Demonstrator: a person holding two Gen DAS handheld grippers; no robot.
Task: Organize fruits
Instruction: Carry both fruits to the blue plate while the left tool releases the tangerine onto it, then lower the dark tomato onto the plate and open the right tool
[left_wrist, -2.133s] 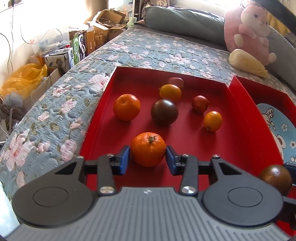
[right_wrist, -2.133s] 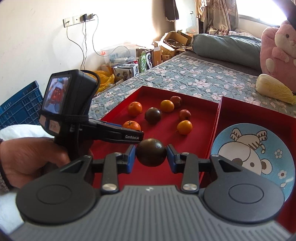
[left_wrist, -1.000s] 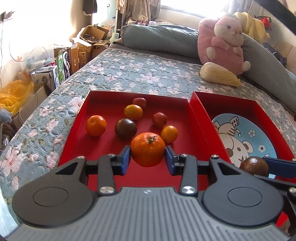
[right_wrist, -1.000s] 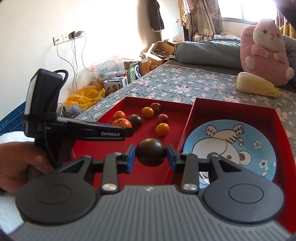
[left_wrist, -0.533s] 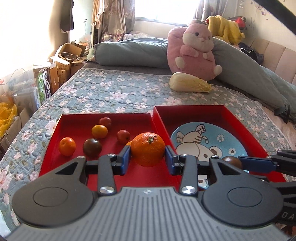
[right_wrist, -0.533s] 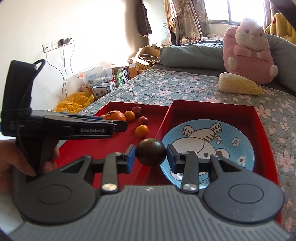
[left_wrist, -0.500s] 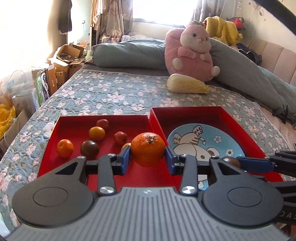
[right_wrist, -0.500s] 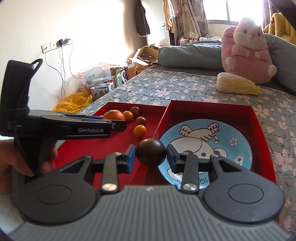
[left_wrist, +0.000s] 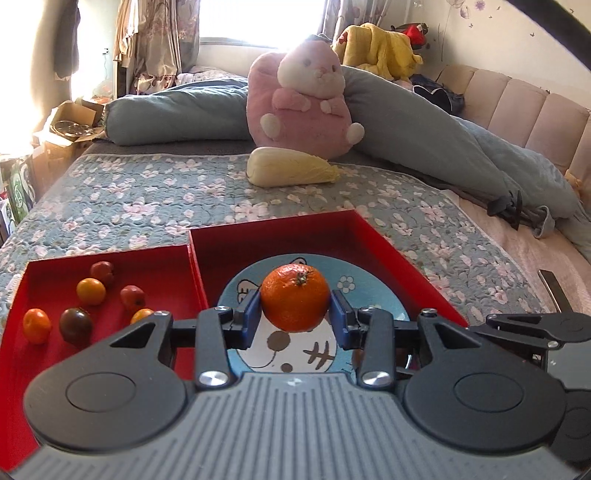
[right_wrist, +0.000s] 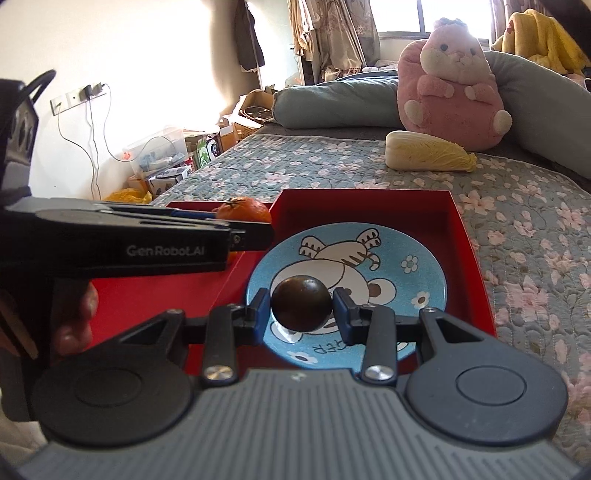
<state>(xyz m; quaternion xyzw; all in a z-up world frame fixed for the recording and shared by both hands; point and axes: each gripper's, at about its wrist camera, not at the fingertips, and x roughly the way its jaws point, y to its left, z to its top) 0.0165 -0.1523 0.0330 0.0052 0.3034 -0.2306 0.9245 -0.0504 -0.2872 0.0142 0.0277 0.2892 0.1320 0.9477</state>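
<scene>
My left gripper (left_wrist: 294, 313) is shut on an orange tangerine (left_wrist: 294, 297) and holds it above the blue cartoon plate (left_wrist: 373, 286) in the right red tray (left_wrist: 280, 230). My right gripper (right_wrist: 301, 308) is shut on a dark brown fruit (right_wrist: 301, 303) above the near part of the same plate (right_wrist: 417, 271). The tangerine (right_wrist: 242, 209) and the left gripper's body (right_wrist: 147, 240) show at the left of the right wrist view. Several small fruits, among them an orange one (left_wrist: 91, 291) and a dark one (left_wrist: 75, 325), lie in the left red tray (left_wrist: 110, 256).
The trays sit on a floral quilt (left_wrist: 147, 199) on a bed. A yellow cabbage-shaped toy (left_wrist: 290, 171) and a pink plush (left_wrist: 303, 99) lie behind them, with a long grey-blue pillow (left_wrist: 177, 114). Boxes (right_wrist: 170, 166) stand on the floor at the left.
Both grippers have moved right with their fruits, from over the left tray to over the blue plate. Both stay shut on their fruit.
</scene>
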